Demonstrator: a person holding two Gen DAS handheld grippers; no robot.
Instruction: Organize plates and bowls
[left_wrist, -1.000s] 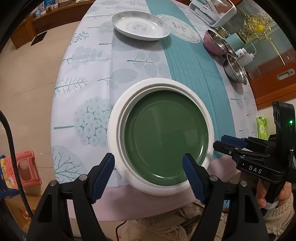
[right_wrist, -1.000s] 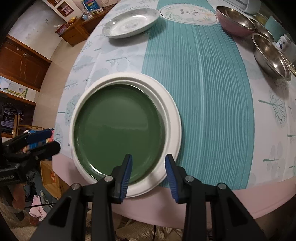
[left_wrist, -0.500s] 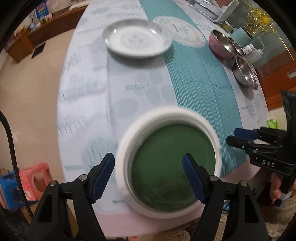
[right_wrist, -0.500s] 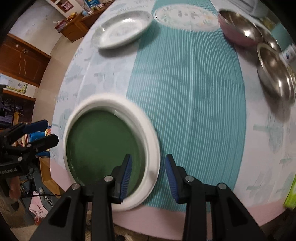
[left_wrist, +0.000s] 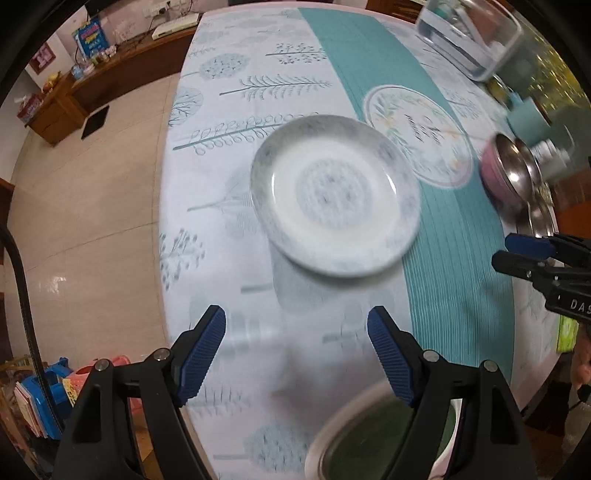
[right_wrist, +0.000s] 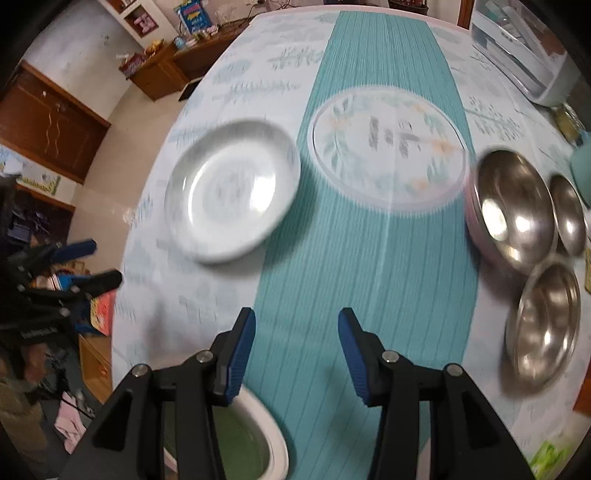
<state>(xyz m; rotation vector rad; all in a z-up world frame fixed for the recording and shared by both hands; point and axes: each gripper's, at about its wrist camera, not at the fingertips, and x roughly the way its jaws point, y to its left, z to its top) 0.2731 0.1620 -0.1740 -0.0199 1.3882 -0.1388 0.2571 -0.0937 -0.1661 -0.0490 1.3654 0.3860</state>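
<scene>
Now | left gripper (left_wrist: 296, 341) opening, empty | right gripper (right_wrist: 297, 345) opening, empty

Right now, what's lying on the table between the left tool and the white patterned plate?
Nothing: in the left wrist view only bare tree-print tablecloth lies between the left tool and the white patterned plate.

Both wrist views look steeply down, sharing the white plate (left_wrist: 334, 195).

The green plate (left_wrist: 388, 443) is cut off by the bottom edge; the patterned plate (right_wrist: 232, 190) is blurred.
</scene>
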